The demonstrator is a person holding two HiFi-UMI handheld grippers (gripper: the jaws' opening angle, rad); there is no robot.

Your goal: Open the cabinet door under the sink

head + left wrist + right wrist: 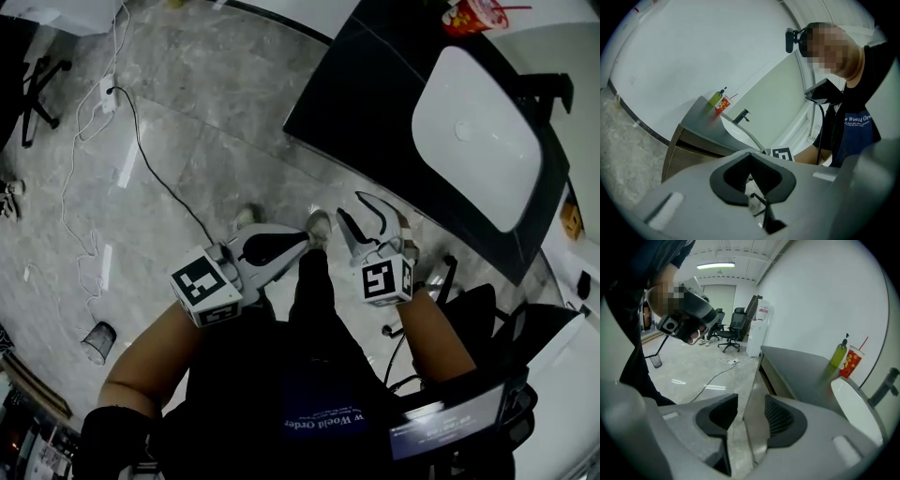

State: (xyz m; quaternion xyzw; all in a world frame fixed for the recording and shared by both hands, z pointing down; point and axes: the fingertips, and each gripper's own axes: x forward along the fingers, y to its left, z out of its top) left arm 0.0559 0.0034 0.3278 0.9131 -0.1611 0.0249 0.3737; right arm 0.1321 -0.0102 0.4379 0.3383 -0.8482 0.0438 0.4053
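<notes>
The vanity's dark counter point(366, 94) with its white basin point(478, 131) lies at the upper right of the head view; the cabinet front is hidden under it there. In the left gripper view the brown-grey cabinet front point(693, 157) shows below the counter. The right gripper view looks along the cabinet's front face point(771, 376). My right gripper point(352, 208) point(751, 399) hangs open beside the counter's near edge, with nothing between its pads and no contact. My left gripper point(302, 240) point(750, 157) is further left over the floor, shut and empty.
A green bottle point(838, 356) and a red cup point(851, 361) stand on the counter beside a black faucet point(742, 115). Cables point(141, 141) and a power strip point(108, 94) lie on the floor, with a mesh bin point(98, 340). Office chairs point(736, 326) stand far back.
</notes>
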